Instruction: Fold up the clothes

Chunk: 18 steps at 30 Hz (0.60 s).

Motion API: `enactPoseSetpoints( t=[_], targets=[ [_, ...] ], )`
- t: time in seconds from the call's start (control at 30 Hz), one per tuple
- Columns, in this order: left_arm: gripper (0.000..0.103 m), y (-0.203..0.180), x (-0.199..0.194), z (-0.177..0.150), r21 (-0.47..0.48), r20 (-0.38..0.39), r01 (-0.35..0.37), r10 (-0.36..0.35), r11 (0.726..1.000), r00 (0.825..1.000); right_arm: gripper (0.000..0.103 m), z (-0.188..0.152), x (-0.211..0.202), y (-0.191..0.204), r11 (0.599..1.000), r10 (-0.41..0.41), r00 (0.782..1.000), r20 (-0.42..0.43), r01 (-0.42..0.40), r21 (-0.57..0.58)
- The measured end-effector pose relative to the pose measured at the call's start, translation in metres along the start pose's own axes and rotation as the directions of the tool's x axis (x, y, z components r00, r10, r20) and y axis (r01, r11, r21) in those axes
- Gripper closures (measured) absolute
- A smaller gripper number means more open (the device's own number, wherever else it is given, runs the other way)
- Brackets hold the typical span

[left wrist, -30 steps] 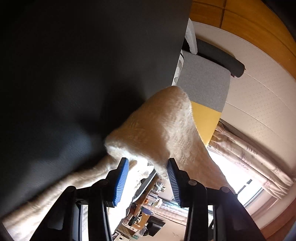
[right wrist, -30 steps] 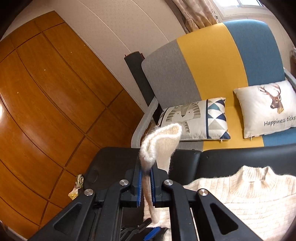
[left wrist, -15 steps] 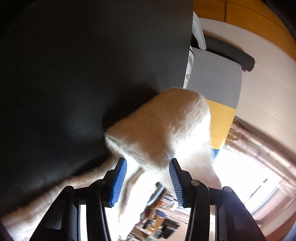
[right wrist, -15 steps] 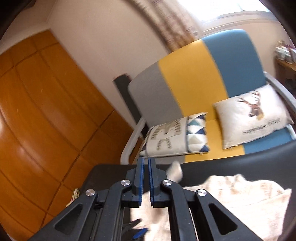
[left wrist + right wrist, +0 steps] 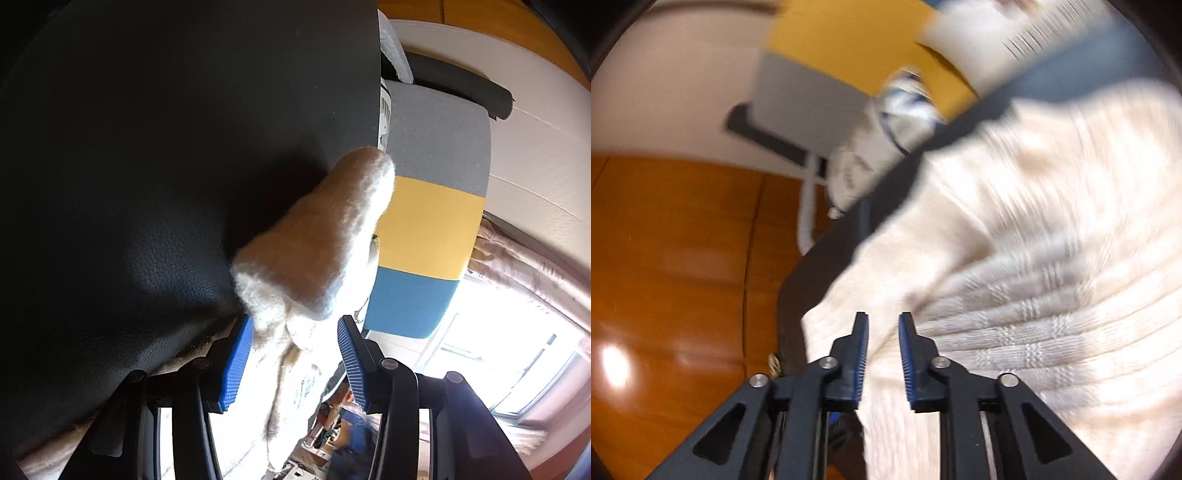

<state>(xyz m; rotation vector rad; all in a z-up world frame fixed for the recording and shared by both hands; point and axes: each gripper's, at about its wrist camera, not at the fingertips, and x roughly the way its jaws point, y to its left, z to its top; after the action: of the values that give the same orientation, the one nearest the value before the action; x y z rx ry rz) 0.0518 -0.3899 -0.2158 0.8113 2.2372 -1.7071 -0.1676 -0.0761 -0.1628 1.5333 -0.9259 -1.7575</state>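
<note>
Sweater point(image 5: 1015, 258) spread on black bench point(image 5: 147, 147), ahead of right hand-held gripper point(image 5: 882, 321), fingers parted, tilted downward. Left hand-held gripper point(image 5: 295, 328) wide apart, sleeve point(image 5: 317, 240) between.

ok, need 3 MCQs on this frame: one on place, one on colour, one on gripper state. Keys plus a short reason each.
1. Where does the cream knit sweater lie?
A. on the black padded table
B. on the sofa seat
C. on the floor

2. Which colour bands does the sofa back show?
A. red, green, white
B. grey, yellow, blue
C. all black

3. How is the right gripper?
A. shut on a sleeve
B. out of view
C. open, nothing between its fingers

Key:
1 A, the knit spreads over the dark surface in the right wrist view.
2 B, three bands show in the left wrist view.
3 C, a gap shows between the blue pads above the knit.
</note>
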Motion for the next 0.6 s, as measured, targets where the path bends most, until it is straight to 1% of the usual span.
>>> enactPoseSetpoints(
  t=[0.03, 0.07, 0.17, 0.3, 0.37, 0.43, 0.5, 0.53, 0.57, 0.6],
  targets=[
    [0.056, -0.001, -0.001, 0.002, 0.002, -0.003, -0.001, 0.001, 1.000, 1.000, 0.084, 0.002, 0.009, -0.013, 0.998, 0.001, 1.000, -0.003, -0.001, 0.060],
    [0.056, -0.002, -0.002, 0.003, 0.006, -0.007, 0.002, -0.002, 1.000, 1.000, 0.083, 0.004, 0.015, -0.022, 0.994, 0.030, 1.000, 0.007, -0.031, 0.105],
    [0.055, -0.001, -0.002, 0.008, 0.005, -0.009, 0.006, -0.006, 1.000, 1.000, 0.082, 0.008, 0.026, -0.032, 0.987, 0.036, 0.999, 0.039, -0.042, 0.153],
    [0.055, 0.005, 0.002, 0.013, -0.025, -0.027, 0.002, -0.003, 1.000, 1.000, 0.082, 0.012, 0.035, -0.034, 0.982, 0.007, 0.997, 0.081, -0.023, 0.190],
    [0.055, 0.007, 0.001, 0.014, -0.035, -0.034, 0.009, -0.010, 0.999, 0.999, 0.082, 0.016, 0.039, -0.026, 0.987, -0.036, 0.995, 0.090, 0.021, 0.160],
    [0.055, 0.004, 0.000, 0.015, -0.011, -0.036, 0.013, -0.013, 1.000, 0.999, 0.081, 0.021, 0.044, -0.018, 0.989, -0.079, 0.992, 0.100, 0.065, 0.131],
    [0.055, 0.003, -0.002, 0.015, -0.021, -0.033, 0.021, -0.022, 1.000, 0.999, 0.081, 0.025, 0.049, -0.010, 0.989, -0.121, 0.986, 0.111, 0.110, 0.102],
    [0.055, 0.001, -0.002, 0.015, -0.015, -0.037, 0.028, -0.028, 1.000, 0.999, 0.093, 0.027, 0.052, -0.006, 0.987, -0.142, 0.983, 0.117, 0.132, 0.087],
    [0.055, -0.002, -0.002, 0.015, 0.001, -0.037, 0.028, -0.028, 1.000, 0.999, 0.097, 0.027, 0.053, 0.001, 0.982, -0.190, 0.974, 0.122, 0.187, 0.035],
    [0.055, -0.004, -0.002, 0.015, 0.008, -0.026, 0.020, -0.019, 1.000, 0.999, 0.097, 0.026, 0.054, 0.011, 0.975, -0.218, 0.967, 0.130, 0.222, -0.024]
  ],
)
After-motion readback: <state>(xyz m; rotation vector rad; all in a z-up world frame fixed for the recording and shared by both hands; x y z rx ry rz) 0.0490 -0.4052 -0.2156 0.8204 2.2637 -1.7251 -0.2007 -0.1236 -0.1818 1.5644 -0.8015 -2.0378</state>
